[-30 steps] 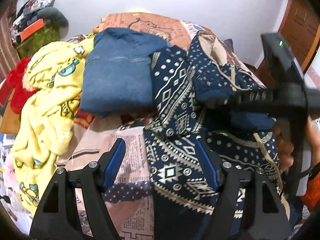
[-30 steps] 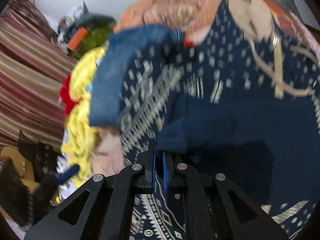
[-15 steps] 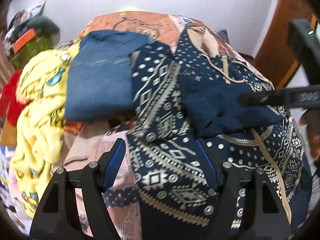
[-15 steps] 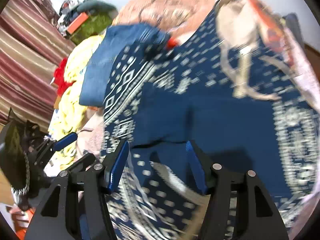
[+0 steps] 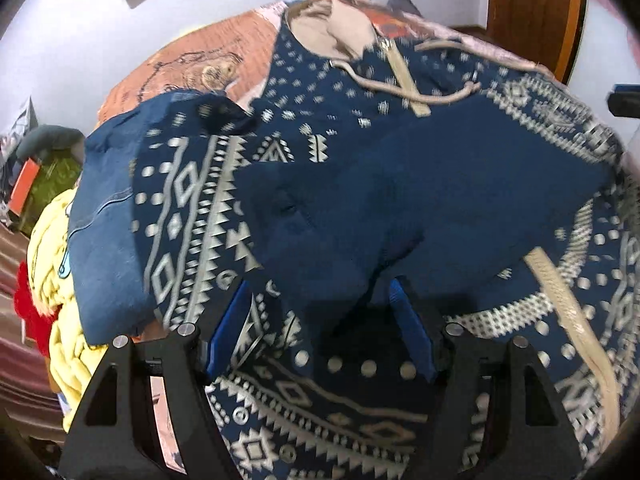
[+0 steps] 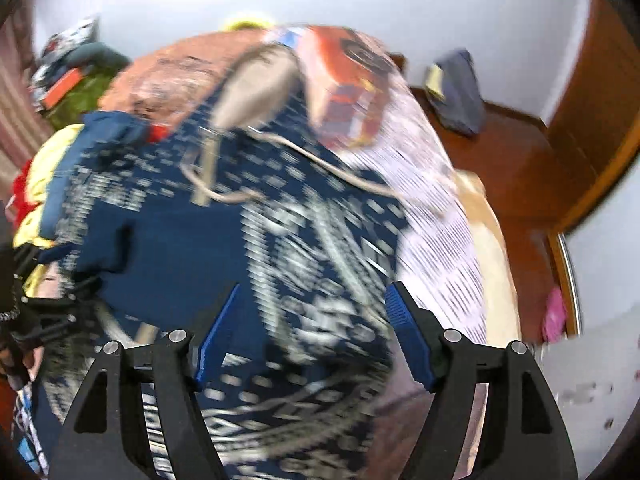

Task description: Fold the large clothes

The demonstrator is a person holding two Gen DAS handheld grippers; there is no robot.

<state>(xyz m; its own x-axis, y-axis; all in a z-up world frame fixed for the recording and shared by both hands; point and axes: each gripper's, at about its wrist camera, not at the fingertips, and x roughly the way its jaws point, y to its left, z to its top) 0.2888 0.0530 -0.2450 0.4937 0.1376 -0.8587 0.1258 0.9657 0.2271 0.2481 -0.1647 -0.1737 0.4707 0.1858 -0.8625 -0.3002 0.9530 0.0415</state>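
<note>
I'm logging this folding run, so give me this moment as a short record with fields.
garment: navy patterned hoodie, spread on the bed, one sleeve folded across its front
left gripper: open, over the hoodie's lower part
right gripper: open, above the hoodie, view blurred
beside it: folded blue denim garment, then yellow fleece blanket

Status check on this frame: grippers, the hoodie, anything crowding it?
Left gripper open, right gripper open, both empty. Patterned navy hoodie flat on bed, one sleeve folded across. Folded jeans and yellow blanket crowd its left edge.
</note>
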